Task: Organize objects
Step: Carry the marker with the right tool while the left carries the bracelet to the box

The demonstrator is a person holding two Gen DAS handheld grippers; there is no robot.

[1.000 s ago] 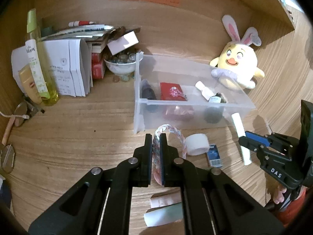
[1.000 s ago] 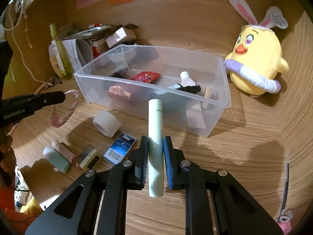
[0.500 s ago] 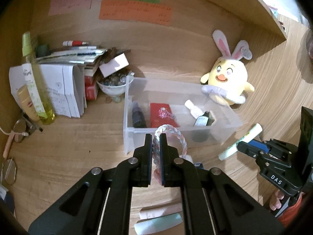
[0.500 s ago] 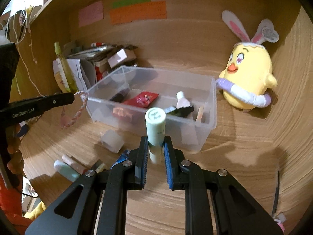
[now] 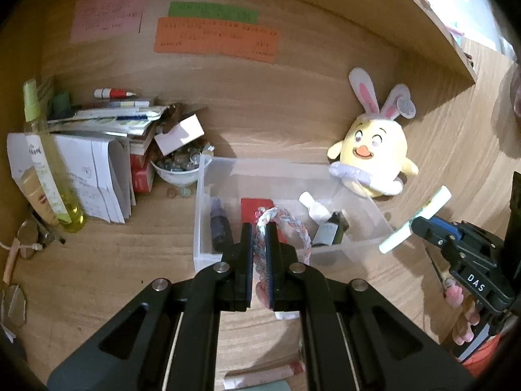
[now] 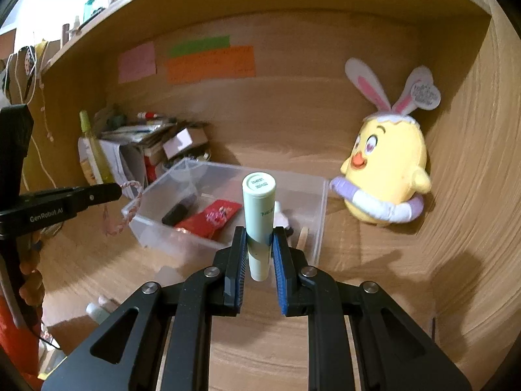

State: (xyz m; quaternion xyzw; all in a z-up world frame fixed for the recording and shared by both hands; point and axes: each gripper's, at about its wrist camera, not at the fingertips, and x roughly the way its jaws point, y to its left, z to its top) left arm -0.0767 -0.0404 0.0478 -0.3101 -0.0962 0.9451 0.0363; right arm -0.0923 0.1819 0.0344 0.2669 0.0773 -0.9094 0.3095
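Above the near edge of the clear plastic storage bin (image 5: 355,244), the left gripper (image 5: 259,228) was clamped on a braided pink-and-white cord loop (image 5: 286,220), while the right gripper (image 6: 257,233), off to the right of the bin, pinched a pale green cylindrical tube (image 6: 259,210) near its lower end. Both things hung in the air, neither inside the bin. The tube looked the likelier to fail: gripped low and standing tall, it could pivot between the pads and fall outside the near wall, or land on the small dark bottle (image 5: 329,231) and red packet (image 6: 208,216) already lying inside. The limp cord might drape over the bin's rim instead of dropping in, if let go too early. With both grippers converging on one bin, they could also knock each other. Only the left wrist view showed the tube slanting out sideways from the right gripper, and the cord's loop hanging over the bin; only the right wrist view showed the tube's printed cap end, and the cord dangling left of the bin's left corner, beside the yellow plush chick with rabbit ears (image 6: 387,166).
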